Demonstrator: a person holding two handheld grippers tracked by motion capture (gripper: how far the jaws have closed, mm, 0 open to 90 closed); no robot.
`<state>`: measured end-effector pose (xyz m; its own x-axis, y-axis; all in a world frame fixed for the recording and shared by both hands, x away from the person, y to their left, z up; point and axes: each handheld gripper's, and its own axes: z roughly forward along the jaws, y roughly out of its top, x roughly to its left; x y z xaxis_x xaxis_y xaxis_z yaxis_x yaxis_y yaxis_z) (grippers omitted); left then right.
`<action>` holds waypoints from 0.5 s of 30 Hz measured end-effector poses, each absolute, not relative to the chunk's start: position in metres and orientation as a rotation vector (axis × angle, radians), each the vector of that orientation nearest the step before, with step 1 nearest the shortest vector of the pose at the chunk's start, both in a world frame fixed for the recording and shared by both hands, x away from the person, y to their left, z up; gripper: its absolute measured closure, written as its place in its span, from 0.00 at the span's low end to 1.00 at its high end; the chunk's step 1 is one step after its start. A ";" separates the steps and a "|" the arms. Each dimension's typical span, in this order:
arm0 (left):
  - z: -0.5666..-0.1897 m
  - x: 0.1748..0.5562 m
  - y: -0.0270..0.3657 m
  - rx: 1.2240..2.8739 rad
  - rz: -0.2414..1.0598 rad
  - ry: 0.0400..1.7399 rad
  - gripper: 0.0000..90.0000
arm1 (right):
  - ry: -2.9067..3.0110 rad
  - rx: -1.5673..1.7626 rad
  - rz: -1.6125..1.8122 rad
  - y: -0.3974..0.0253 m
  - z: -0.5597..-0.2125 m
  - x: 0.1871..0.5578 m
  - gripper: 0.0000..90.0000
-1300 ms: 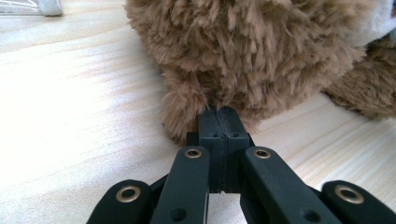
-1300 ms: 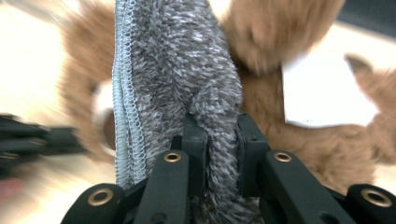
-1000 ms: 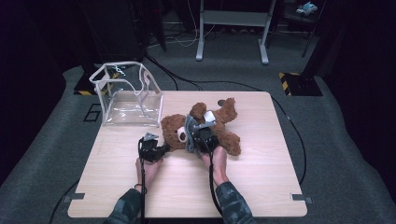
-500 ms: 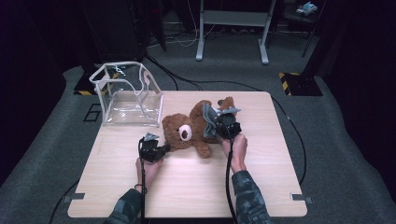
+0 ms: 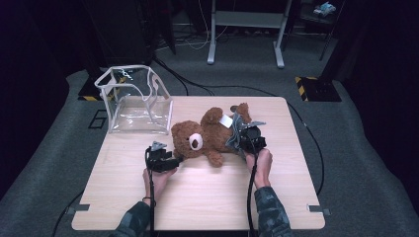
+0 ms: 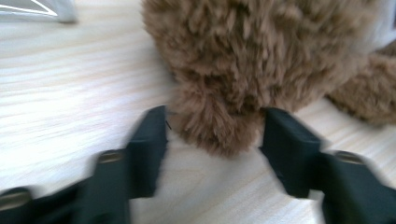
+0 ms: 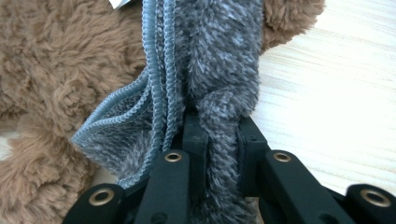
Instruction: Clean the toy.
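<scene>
A brown teddy bear [image 5: 210,136] lies on its back in the middle of the wooden table [image 5: 197,197]. A grey fleecy cloth with a ribbed blue edge [image 5: 236,129] is draped over its right side. My right gripper [image 5: 245,139] is shut on a fold of that cloth [image 7: 224,79], which is pinched between the black jaws of the right gripper [image 7: 217,140]. My left gripper [image 5: 175,159] sits at the bear's head. The left gripper [image 6: 215,135] stands open, its jaws on either side of a furry brown lump of the bear [image 6: 219,126] without pressing it.
A clear plastic bag with white trim [image 5: 136,101] stands open at the table's back left corner. Cables trail from both grippers toward the front edge. Dark floor, a metal stand [image 5: 244,29] and cords lie beyond the table.
My right gripper has carried the grey cloth to the right, from over the bear's head to its far side. The left gripper has barely moved.
</scene>
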<state>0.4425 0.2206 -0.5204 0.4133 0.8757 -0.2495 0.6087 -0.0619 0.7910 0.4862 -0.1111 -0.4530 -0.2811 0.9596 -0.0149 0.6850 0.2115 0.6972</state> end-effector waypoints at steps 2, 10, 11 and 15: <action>-0.512 0.437 0.213 1.732 0.407 1.270 0.31 | 2.039 1.520 0.830 -0.112 -0.455 0.485 0.87; -0.472 0.429 0.160 1.741 0.550 1.131 0.26 | 2.040 1.527 0.839 -0.112 -0.455 0.483 0.87; -0.469 0.430 0.153 1.745 0.581 1.123 0.26 | 2.038 1.526 0.842 -0.112 -0.455 0.482 0.87; -0.466 0.439 0.130 1.797 0.681 1.125 0.27 | 2.037 1.540 0.859 -0.114 -0.456 0.481 0.87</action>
